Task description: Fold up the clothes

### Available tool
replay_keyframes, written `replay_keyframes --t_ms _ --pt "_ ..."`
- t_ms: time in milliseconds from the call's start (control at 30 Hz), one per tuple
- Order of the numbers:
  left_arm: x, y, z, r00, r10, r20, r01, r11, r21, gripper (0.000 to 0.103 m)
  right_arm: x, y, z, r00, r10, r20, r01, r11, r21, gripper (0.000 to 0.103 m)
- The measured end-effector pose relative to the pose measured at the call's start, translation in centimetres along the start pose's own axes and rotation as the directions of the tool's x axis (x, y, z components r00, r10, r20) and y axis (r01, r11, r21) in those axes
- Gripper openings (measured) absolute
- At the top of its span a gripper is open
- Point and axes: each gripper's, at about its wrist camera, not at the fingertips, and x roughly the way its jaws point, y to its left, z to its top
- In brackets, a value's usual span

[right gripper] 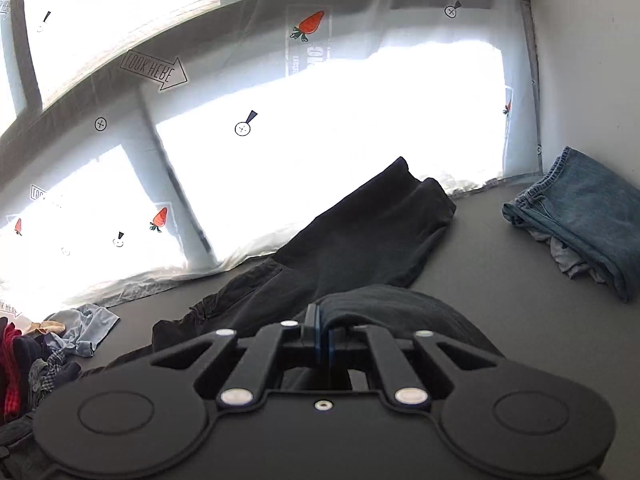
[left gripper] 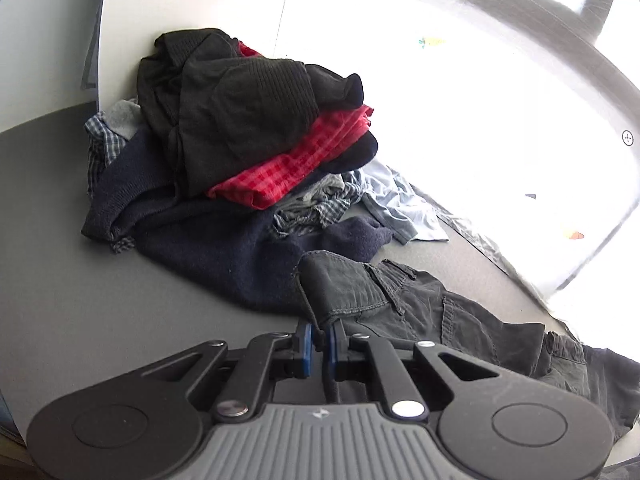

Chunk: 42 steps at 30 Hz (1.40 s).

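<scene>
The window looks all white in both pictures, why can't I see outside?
Left wrist view: daylight overexposes the window to blank white, while the clothes pile stays dark but sharp. Right wrist view: the same glare fills the panes; only the carrot stickers show, and the fisheye lens bends the frame.

Dark trousers (right gripper: 360, 236) were pinched at a raised fold by the right gripper (right gripper: 322, 334) — folded jeans (right gripper: 580, 216) lay apart on the grey table (right gripper: 500, 280).

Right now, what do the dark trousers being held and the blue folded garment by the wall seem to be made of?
Dark trousers: probably matte woven cotton; stitched seams, flap pockets, crisp creases. Blue folded garment: looks like denim; faded blue weave, thick stitched hem.
</scene>
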Motion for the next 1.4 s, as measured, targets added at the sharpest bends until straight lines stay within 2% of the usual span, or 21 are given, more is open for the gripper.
replay_keyframes --t_ms 67,133,167,200,233,267,300,367,433,533,600,767,933,1033,1133,1167,1233,1267,1300,1367,1400 --pt "0.2 1.5 0.3 0.998 0.069 0.003 -0.069 0.998 0.006 0.010 -0.6 0.6 -0.4 0.997 0.065 -0.030 -0.064 0.997 0.033 0.004" --pt "1.4 3.1 -0.1 0.986 0.157 -0.053 -0.157 0.988 0.011 0.014 0.3 0.9 -1.8 0.984 0.114 -0.135 -0.111 0.993 0.036 0.008" --pt "2.4 4.4 -0.8 0.972 0.206 -0.111 -0.207 0.978 0.002 0.017 1.3 1.2 -3.4 0.970 0.116 -0.215 -0.114 0.993 0.018 0.023" --pt "3.0 5.5 -1.5 0.954 0.253 -0.159 -0.258 0.966 -0.011 0.017 2.0 1.2 -5.1 0.960 0.075 -0.269 -0.078 0.997 0.000 0.043" --pt "3.3 6.5 -2.2 0.932 0.306 -0.196 -0.316 0.948 -0.024 0.017 2.7 1.1 -6.7 0.948 0.034 -0.317 -0.043 0.999 -0.019 0.049" --pt "3.3 7.4 -3.0 0.913 0.344 -0.218 -0.360 0.933 -0.033 0.015 3.0 0.8 -8.0 0.938 0.002 -0.348 -0.012 1.000 -0.026 0.048" --pt "2.8 8.0 -3.6 0.909 0.354 -0.219 -0.373 0.927 -0.048 0.015 3.1 0.0 -9.2 0.927 -0.017 -0.375 0.016 1.000 -0.006 0.049" --pt "1.4 8.8 -4.7 0.919 0.338 -0.204 -0.362 0.927 -0.094 0.022 3.0 -2.0 -10.9 0.906 -0.013 -0.423 0.053 0.995 0.082 0.050" --pt "0.3 8.5 -5.7 0.931 0.305 -0.199 -0.333 0.935 -0.123 0.028 2.3 -4.7 -11.6 0.900 0.054 -0.432 0.053 0.971 0.231 0.052" --pt "0.6 6.1 -7.1 0.945 0.256 -0.206 -0.269 0.962 -0.042 0.029 1.5 -8.8 -12.1 0.917 0.099 -0.386 0.076 0.907 0.414 0.056" --pt "1.3 3.7 -8.0 0.949 0.228 -0.217 -0.232 0.973 0.005 0.034 1.4 -10.2 -11.8 0.927 0.053 -0.372 0.119 0.898 0.425 0.060" --pt "3.4 -2.2 -10.9 0.954 0.142 -0.264 -0.120 0.988 0.098 0.054 2.9 -9.4 -11.0 0.919 -0.121 -0.375 0.189 0.970 0.151 0.062" --pt "5.7 -6.4 -15.1 0.934 0.189 -0.303 -0.100 0.953 0.287 0.070 5.0 -8.5 -11.6 0.912 -0.197 -0.359 0.179 0.980 -0.082 0.065" --pt "6.2 -7.7 -16.4 0.933 0.247 -0.263 -0.143 0.922 0.361 0.081 6.7 -7.8 -12.4 0.909 -0.216 -0.356 0.148 0.966 -0.210 0.071" --pt "6.7 -7.6 -16.1 0.917 0.280 -0.284 -0.177 0.923 0.341 0.090 8.6 -7.6 -12.9 0.903 -0.244 -0.353 0.155 0.953 -0.262 0.069" --pt "6.8 -7.3 -15.9 0.914 0.277 -0.296 -0.176 0.929 0.326 0.094 9.1 -7.7 -13.0 0.905 -0.241 -0.351 0.151 0.952 -0.265 0.061" --pt "7.2 -7.0 -15.7 0.910 0.271 -0.314 -0.176 0.938 0.300 0.101 10.1 -7.8 -12.5 0.917 -0.234 -0.324 0.139 0.947 -0.291 0.026" --pt "7.4 -6.9 -15.6 0.910 0.270 -0.316 -0.178 0.940 0.292 0.103 10.1 -7.4 -12.0 0.920 -0.277 -0.276 0.173 0.921 -0.349 0.014" --pt "7.6 -6.9 -15.5 0.909 0.269 -0.318 -0.180 0.942 0.284 0.103 9.9 -7.2 -10.9 0.921 -0.336 -0.196 0.238 0.886 -0.399 0.011" --pt "7.8 -7.1 -15.5 0.907 0.277 -0.317 -0.190 0.941 0.279 0.103 9.5 -7.0 -8.5 0.902 -0.431 -0.032 0.369 0.806 -0.463 0.009" --pt "7.8 -7.2 -15.5 0.906 0.282 -0.316 -0.195 0.940 0.280 0.103 8.8 -7.6 -6.6 0.889 -0.457 0.030 0.424 0.796 -0.432 0.008"
